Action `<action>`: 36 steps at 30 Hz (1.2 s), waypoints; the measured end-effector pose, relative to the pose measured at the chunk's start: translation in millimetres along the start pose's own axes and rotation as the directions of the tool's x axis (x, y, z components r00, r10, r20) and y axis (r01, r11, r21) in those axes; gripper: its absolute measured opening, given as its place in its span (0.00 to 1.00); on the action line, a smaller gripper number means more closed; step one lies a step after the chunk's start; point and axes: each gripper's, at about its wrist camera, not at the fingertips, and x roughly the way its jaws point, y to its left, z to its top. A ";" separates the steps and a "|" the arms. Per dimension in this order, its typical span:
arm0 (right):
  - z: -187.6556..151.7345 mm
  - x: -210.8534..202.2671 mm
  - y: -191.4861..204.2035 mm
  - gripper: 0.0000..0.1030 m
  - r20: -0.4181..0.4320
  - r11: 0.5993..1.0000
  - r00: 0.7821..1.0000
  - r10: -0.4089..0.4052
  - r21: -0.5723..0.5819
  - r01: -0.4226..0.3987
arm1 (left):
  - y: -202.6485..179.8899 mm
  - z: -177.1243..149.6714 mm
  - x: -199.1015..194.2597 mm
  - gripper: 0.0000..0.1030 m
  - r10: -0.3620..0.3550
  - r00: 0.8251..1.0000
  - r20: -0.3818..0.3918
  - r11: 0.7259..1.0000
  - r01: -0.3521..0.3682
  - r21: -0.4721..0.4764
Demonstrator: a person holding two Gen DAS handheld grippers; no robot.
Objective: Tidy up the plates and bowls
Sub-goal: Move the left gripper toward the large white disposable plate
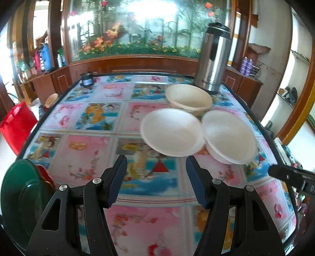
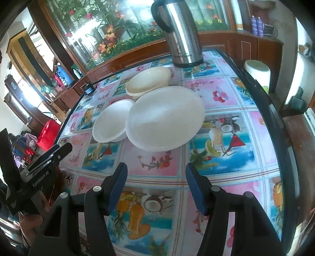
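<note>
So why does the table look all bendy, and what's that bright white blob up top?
Left wrist view: fisheye lens curves the table's black edge; daylight glare whitens the flowered glass panel. Right wrist view: same bending, and glare on the glass panel.

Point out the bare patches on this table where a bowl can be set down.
Free: the table's wide left side, between the two white bowls and the green plate; also the near strip ahead of the open left tongs. Crowded: the far right corner, where both white bowls, the cream bowl and the steel flask cluster.
</note>
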 end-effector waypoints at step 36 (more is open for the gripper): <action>80.0 42.4 -68.2 0.60 -0.066 0.993 0.994 -0.084 -0.089 0.078 | -106.6 8.9 66.1 0.60 -0.092 0.987 -0.133 0.989 0.076 -0.125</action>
